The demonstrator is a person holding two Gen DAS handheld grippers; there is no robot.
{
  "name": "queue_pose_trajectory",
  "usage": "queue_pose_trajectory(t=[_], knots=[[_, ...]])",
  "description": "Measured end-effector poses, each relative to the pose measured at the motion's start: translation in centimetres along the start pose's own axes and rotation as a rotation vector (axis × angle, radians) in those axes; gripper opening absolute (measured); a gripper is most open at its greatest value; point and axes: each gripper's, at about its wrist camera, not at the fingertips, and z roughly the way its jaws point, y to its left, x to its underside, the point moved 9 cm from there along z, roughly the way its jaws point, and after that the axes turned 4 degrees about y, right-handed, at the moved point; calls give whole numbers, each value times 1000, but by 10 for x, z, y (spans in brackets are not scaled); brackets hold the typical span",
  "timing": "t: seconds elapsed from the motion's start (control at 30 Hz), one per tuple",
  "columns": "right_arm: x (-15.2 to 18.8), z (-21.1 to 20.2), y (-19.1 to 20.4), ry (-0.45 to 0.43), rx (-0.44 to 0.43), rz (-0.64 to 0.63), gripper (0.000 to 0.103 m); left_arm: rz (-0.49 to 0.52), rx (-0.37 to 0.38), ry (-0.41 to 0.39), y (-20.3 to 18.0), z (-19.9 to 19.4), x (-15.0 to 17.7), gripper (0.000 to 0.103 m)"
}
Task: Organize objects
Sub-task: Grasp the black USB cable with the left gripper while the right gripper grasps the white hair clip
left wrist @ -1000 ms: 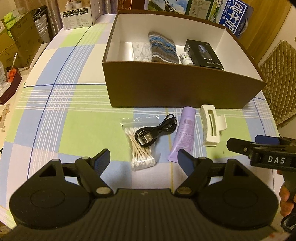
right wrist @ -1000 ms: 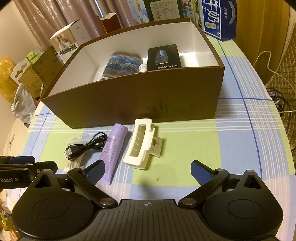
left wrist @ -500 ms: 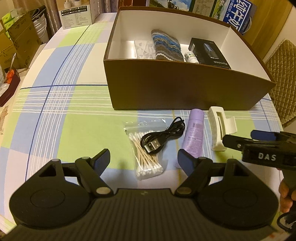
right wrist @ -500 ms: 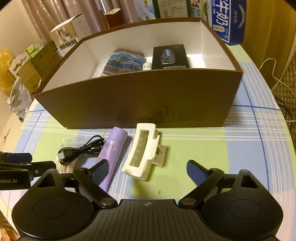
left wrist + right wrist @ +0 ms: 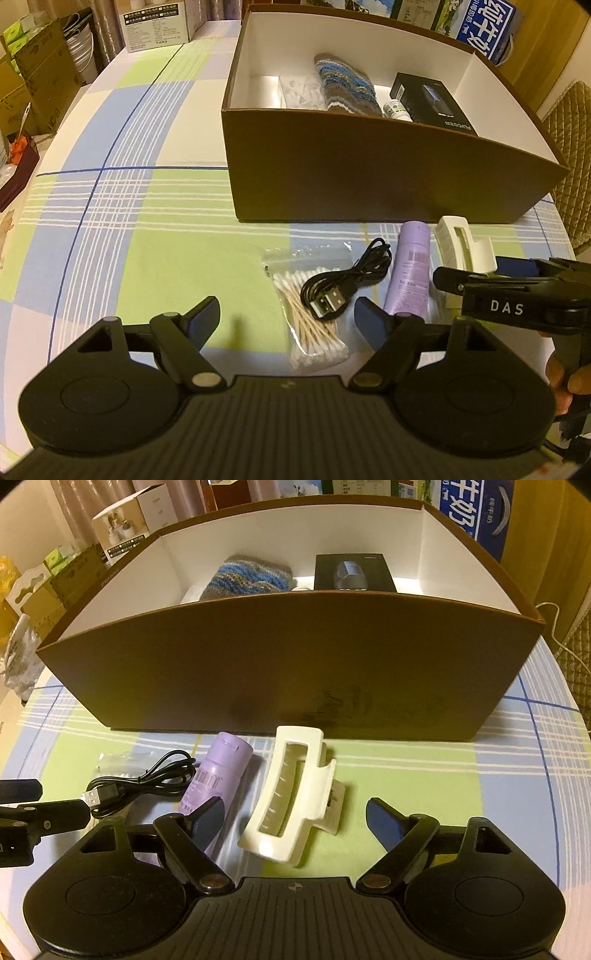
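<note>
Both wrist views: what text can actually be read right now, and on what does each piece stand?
"DAS": side of the right tool.
"FLYCO", roughly: edge of the black box in the brown box; blurred.
"纯牛奶": blue milk carton, partly cut off.
Barcode and print on the purple tube: too small.
Print on the white carton: too small.

The box wall (image 5: 288, 664) is hiding most of the small bottle (image 5: 301, 588); the right gripper (image 5: 509, 291) is covering part of the hair clip (image 5: 461, 247).
</note>
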Motion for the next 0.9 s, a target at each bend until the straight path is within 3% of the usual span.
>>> queue_pose_trajectory(t=[0.3,0.47,0.63,0.83,0.9], knots=[[1,9,0,-4,0,-36,54,88,3,-21,-13,9,-9,74],[5,6,-3,1,16,-105,47,131,23,-27,-24,12,-12,72],[16,-3,-20,8,30,-103,47,218,25,-37,-36,16,-14,67],[29,-18,-52,17,47,-34,47,388,5,-57,-53,27,-16,54],[32,-22,-61,17,53,-13,47,434,-14,-52,-56,33,-13,39]])
